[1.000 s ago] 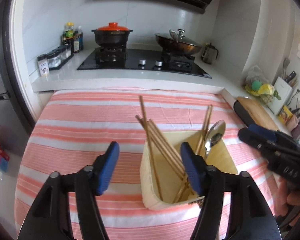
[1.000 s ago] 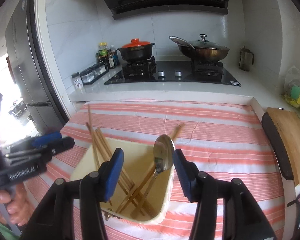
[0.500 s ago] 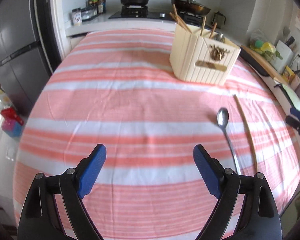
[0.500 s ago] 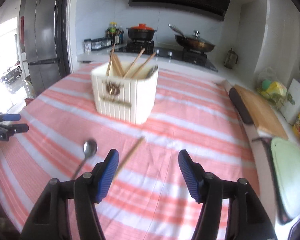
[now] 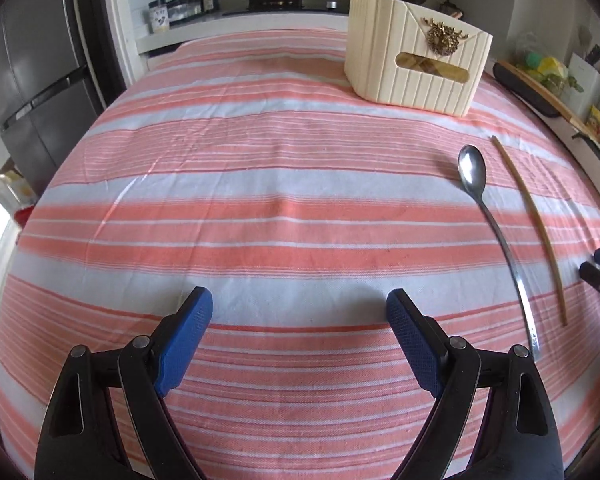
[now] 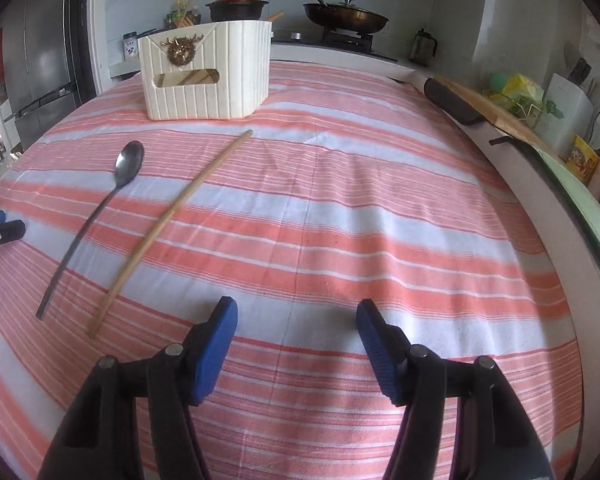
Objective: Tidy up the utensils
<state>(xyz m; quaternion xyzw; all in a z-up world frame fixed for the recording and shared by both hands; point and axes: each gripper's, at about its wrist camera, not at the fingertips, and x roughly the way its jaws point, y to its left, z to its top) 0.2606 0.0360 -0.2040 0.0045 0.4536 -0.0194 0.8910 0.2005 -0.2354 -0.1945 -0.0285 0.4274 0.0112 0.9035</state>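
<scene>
1. Metal spoon [image 5: 473, 168] and a wooden chopstick [image 5: 528, 208] lie side by side on the striped bench [image 5: 260, 184], ahead-right of the left gripper [image 5: 299, 312].
2. Both lie ahead-left of the right gripper [image 6: 296, 320].
3. Both grippers are empty, jaws having just been opening, now apart.
4. Beyond them stands the cream holder [image 6: 206, 76] with chopsticks.

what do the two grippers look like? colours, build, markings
The left gripper and right gripper match: two black plastic fingers with cut-out slots and silver rivets, each tipped with a blue, finely textured pad. No cables or markings show now. No hand or sleeve is in view.
</scene>
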